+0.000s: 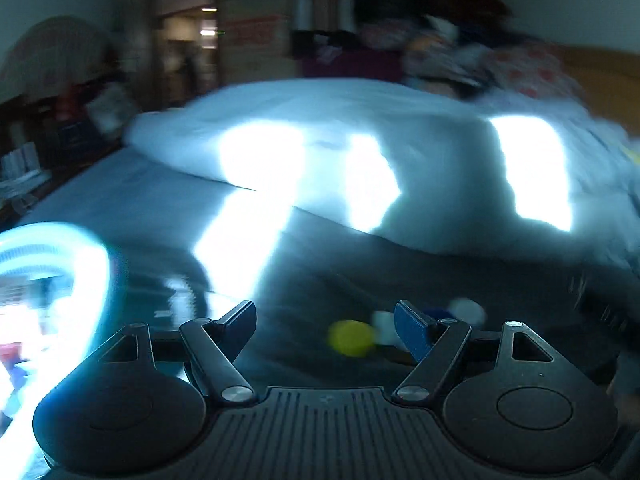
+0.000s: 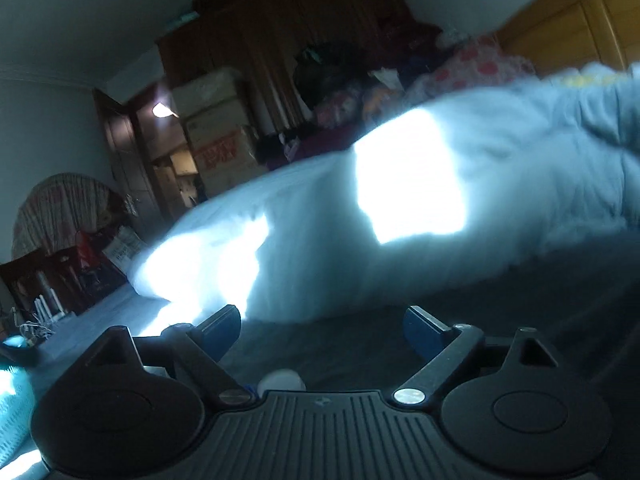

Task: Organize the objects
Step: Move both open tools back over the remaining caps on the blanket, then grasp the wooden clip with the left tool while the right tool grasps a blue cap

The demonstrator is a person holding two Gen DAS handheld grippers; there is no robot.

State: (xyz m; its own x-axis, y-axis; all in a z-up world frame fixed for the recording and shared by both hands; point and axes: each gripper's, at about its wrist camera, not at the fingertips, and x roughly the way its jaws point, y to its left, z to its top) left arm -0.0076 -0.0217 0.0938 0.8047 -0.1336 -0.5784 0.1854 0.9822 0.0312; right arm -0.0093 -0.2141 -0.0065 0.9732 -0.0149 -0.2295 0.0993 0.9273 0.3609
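Observation:
Both views are blurred by motion. My left gripper (image 1: 326, 320) is open and empty, low over a dark bed sheet (image 1: 340, 264). Just ahead of its right finger lie a small yellow round object (image 1: 350, 337), a small white object (image 1: 383, 326) and a pale round object (image 1: 466, 312). A bright pale-blue basket rim (image 1: 76, 248) curves at the far left. My right gripper (image 2: 322, 326) is open and empty over the same dark sheet (image 2: 500, 304). A small white round object (image 2: 280, 382) shows just under its left finger base.
A folded pale-blue quilt (image 1: 320, 140) with sunlit patches lies across the bed behind; it also shows in the right wrist view (image 2: 400, 208). Piled clothes (image 1: 460, 60), cardboard boxes (image 2: 216, 136) and a dark wardrobe (image 2: 280, 40) stand beyond. A cluttered low table (image 2: 48, 280) sits at left.

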